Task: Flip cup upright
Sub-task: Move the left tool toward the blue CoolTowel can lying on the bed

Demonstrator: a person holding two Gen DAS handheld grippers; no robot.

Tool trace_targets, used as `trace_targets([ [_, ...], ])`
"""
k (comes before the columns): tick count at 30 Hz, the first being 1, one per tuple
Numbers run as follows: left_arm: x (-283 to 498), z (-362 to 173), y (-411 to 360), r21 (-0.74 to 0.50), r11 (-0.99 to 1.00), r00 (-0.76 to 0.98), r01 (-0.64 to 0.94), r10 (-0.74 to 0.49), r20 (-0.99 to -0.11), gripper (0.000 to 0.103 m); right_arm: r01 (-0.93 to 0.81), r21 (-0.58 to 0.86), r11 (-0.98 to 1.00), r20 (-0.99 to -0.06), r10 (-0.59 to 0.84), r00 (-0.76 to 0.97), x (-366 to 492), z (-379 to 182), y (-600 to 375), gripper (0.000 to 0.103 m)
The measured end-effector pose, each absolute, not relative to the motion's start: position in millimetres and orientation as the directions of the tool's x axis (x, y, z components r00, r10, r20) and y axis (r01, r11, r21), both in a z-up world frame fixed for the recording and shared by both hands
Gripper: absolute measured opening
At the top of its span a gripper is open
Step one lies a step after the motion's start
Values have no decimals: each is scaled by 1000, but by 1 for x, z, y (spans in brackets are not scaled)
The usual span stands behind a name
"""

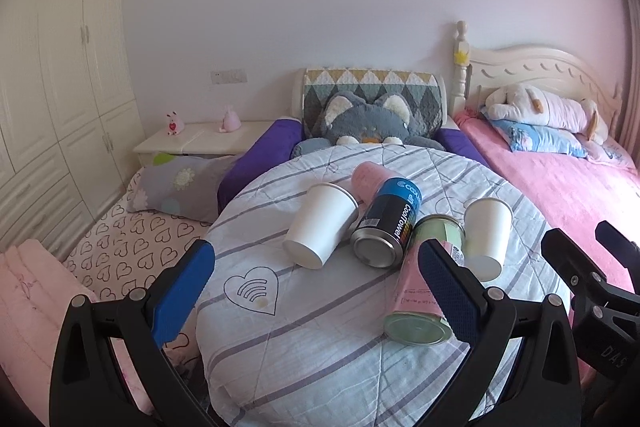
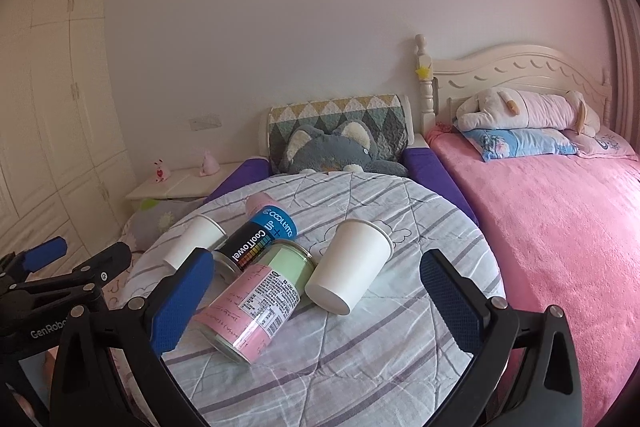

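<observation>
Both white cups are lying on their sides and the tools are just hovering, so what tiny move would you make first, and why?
Probably ease the open right tool forward around the nearer paper cup: it lies on its side between the fingers, base toward the camera, untouched.

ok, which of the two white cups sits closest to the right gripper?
The white cup right of the cans: it lies on its side between the right gripper fingers' line of sight. The other white cup lies beyond the cans, leftward.
</observation>
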State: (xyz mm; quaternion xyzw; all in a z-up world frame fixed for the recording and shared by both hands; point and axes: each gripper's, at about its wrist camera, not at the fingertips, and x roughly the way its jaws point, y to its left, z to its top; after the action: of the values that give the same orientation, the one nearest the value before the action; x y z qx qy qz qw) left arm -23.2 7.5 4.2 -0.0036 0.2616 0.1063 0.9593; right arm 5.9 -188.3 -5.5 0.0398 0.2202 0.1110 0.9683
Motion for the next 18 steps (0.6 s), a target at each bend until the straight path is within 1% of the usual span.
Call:
trace_targets([
  [18, -23, 6, 9, 53, 978, 837, -204, 202, -509, 103, -206, 132, 970, -420, 243, 874, 6, -6, -186, 103],
])
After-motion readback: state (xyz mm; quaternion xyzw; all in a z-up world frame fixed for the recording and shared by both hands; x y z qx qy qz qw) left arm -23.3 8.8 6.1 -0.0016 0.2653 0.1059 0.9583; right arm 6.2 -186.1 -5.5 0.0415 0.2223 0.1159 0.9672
